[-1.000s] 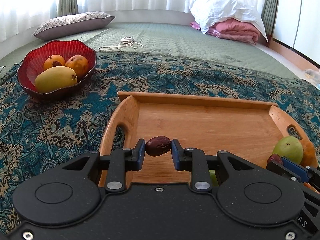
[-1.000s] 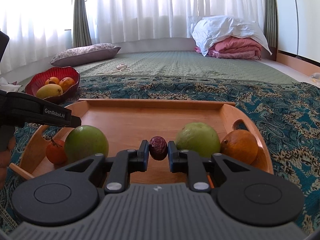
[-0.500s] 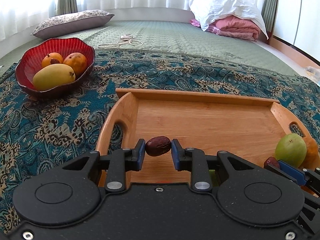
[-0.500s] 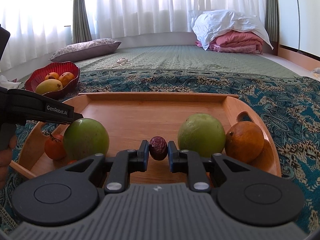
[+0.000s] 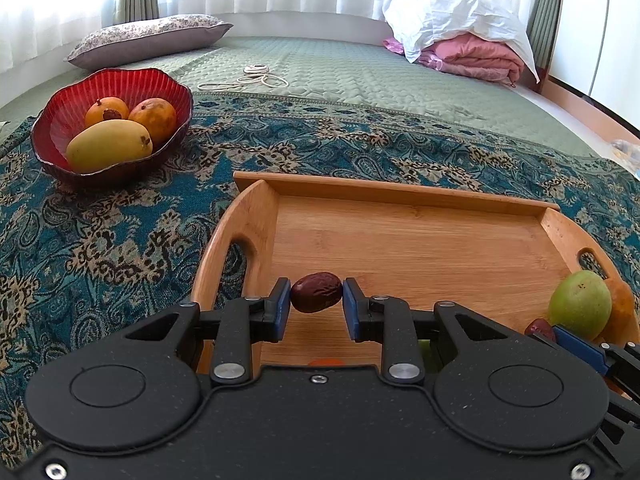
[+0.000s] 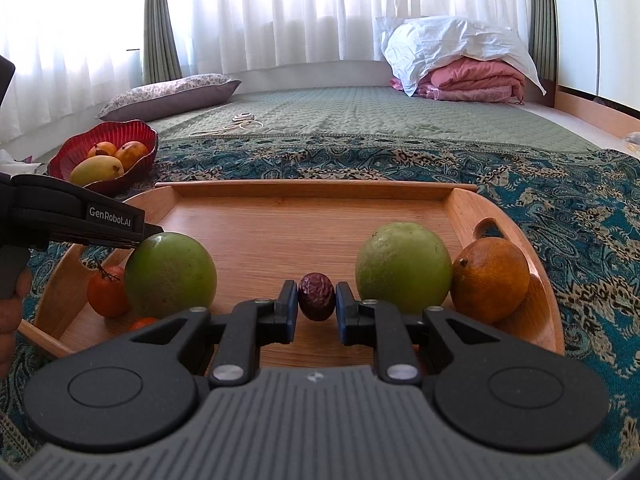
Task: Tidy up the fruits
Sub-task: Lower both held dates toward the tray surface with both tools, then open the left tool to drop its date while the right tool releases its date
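Observation:
My left gripper (image 5: 316, 300) is shut on a dark red date (image 5: 316, 297), held over the near left part of the wooden tray (image 5: 400, 192). My right gripper (image 6: 316, 300) is shut on a second date (image 6: 316, 295) above the tray's (image 6: 312, 190) front middle. On the tray lie two green fruits (image 6: 170, 274) (image 6: 403, 266), an orange (image 6: 490, 278) and a small red fruit (image 6: 107, 290). A red bowl (image 5: 120, 84) with a yellow mango (image 5: 108, 144) and two orange fruits stands at the left on the patterned cloth.
The left gripper's black body (image 6: 76, 216) juts in from the left of the right wrist view, with a hand (image 6: 10, 316) below it. Behind the blue patterned cloth (image 5: 100, 240) lie a green quilted mat, a pillow (image 5: 148, 40), a coiled cord (image 5: 256, 76) and folded bedding (image 5: 468, 40).
Both wrist views have shifted slightly, so the tray and bowl sit a little lower and nearer in frame. Each gripper keeps its date.

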`<act>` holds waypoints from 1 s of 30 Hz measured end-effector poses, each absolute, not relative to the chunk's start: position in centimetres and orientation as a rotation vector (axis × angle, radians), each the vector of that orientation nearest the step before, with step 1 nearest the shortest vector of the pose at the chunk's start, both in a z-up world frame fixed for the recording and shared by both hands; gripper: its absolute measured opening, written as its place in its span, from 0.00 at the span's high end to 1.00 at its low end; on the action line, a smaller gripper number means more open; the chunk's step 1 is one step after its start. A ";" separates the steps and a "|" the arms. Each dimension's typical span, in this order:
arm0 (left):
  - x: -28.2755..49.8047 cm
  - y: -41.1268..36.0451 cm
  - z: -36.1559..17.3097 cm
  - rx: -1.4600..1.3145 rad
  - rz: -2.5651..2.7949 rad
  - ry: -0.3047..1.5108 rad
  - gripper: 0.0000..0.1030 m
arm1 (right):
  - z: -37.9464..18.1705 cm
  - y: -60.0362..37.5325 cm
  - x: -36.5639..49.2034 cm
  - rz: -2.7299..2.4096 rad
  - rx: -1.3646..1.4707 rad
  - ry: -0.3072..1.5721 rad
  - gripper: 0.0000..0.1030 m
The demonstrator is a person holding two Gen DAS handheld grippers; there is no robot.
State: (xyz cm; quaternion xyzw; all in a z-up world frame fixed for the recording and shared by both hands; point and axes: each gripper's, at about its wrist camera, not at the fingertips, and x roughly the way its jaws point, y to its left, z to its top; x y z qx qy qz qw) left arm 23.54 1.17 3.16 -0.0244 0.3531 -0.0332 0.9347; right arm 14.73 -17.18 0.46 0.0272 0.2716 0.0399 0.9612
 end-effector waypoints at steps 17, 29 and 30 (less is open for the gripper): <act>22.8 1.0 3.8 -0.038 -0.071 0.710 0.63 | 0.4 -17.2 14.3 0.077 0.060 0.548 0.73; 18.5 1.5 6.6 -0.015 -0.055 0.627 0.52 | 2.2 -17.7 11.5 0.056 0.074 0.507 0.67; 18.1 1.5 6.8 -0.018 -0.058 0.623 0.51 | 2.5 -17.7 11.3 0.057 0.072 0.499 0.64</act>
